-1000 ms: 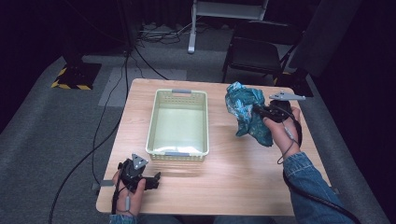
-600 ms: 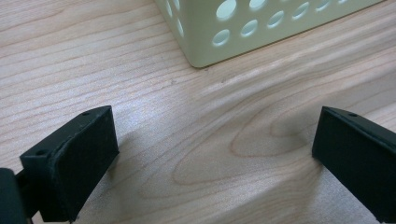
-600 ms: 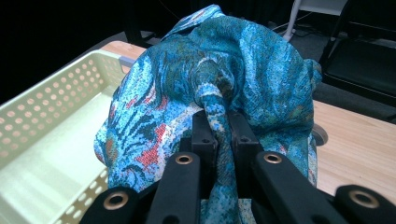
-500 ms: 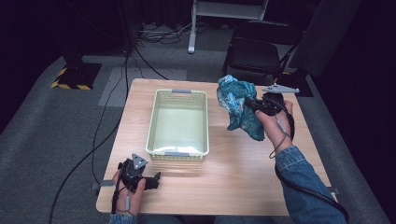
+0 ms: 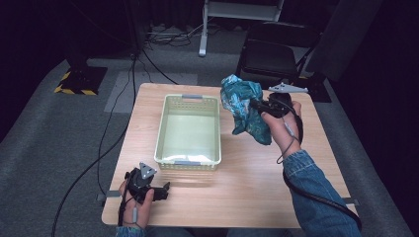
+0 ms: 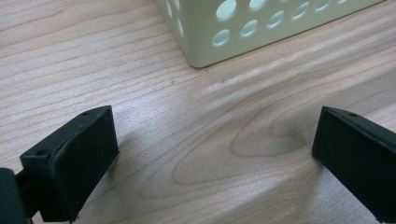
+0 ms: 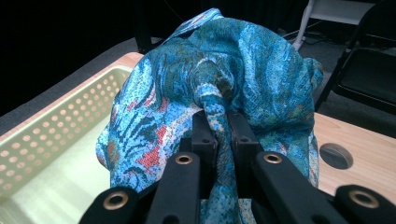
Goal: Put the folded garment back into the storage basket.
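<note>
Dark curtains and trailing floor cables ringed the pale wooden table (image 5: 247, 173), with a black chair (image 5: 276, 52) pushed back beyond its far edge. On the table sat a light green perforated basket (image 5: 189, 98), nothing inside it that I could see.

At that moment the right gripper (image 5: 254, 105) held a blue-green patterned cloth (image 5: 244, 106) in the air, just right of the basket's far corner and clear of the tabletop. In the right gripper view the jaws were pressed together on a twisted fold of the cloth (image 7: 219, 84), and the rest of it billowed above and drooped below the pinch. It looked light and entirely limp, a thing that would sag, swing and catch on a rim rather than slide. To my eye a bunched ridge like the one held was the sound place to grip, since a single thin layer might slip out.

The right hand (image 5: 279, 121) was raised, forearm in a denim sleeve (image 5: 316, 192) angling up from the near right, gripper pointing left toward the basket.

The left gripper (image 5: 160, 190) lay low at the near left corner of the table, jaws spread wide over bare wood, the basket's near corner (image 6: 205, 44) just ahead of it.
</note>
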Motion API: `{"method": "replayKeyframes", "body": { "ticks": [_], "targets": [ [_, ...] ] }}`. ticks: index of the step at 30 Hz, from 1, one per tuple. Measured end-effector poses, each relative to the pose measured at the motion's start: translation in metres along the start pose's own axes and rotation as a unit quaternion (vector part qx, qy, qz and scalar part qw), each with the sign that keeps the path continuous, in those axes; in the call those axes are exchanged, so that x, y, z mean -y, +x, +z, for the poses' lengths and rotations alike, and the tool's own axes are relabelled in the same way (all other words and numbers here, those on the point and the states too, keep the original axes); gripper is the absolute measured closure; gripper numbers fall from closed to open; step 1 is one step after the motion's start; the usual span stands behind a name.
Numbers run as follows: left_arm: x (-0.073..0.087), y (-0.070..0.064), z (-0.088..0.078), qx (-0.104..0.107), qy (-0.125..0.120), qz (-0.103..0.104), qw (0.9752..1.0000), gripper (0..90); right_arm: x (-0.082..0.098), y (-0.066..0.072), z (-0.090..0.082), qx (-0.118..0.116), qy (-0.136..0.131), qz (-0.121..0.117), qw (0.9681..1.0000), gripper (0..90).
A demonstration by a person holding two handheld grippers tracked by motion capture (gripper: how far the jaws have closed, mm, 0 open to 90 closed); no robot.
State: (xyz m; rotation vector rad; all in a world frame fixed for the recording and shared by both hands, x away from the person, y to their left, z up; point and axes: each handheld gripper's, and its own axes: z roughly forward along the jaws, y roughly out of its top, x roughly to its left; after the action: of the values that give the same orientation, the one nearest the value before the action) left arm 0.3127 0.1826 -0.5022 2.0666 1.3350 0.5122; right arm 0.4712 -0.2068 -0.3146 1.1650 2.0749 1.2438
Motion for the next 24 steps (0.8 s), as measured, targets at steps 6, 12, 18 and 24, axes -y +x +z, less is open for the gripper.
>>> {"method": "replayKeyframes", "body": {
  "ticks": [6, 12, 18, 24],
  "targets": [
    [0.000, 0.000, 0.000, 0.000, 0.000, 0.000, 1.0000, 0.2, -0.009, 0.008, 0.007, -0.003, -0.002, -0.002, 1.0000, 83.2],
    [0.000, 0.000, 0.000, 0.000, 0.000, 0.000, 1.0000, 0.3, -0.016, 0.017, 0.012, -0.010, -0.007, -0.002, 0.9999, 83.2],
    [0.000, 0.000, 0.000, 0.000, 0.000, 0.000, 1.0000, 0.3, -0.020, 0.028, 0.017, -0.022, -0.013, 0.001, 0.9997, 83.2],
    [0.000, 0.000, 0.000, 0.000, 0.000, 0.000, 1.0000, 0.3, -0.024, 0.042, 0.023, -0.032, -0.017, -0.001, 0.9993, 83.2]
  ]
}}
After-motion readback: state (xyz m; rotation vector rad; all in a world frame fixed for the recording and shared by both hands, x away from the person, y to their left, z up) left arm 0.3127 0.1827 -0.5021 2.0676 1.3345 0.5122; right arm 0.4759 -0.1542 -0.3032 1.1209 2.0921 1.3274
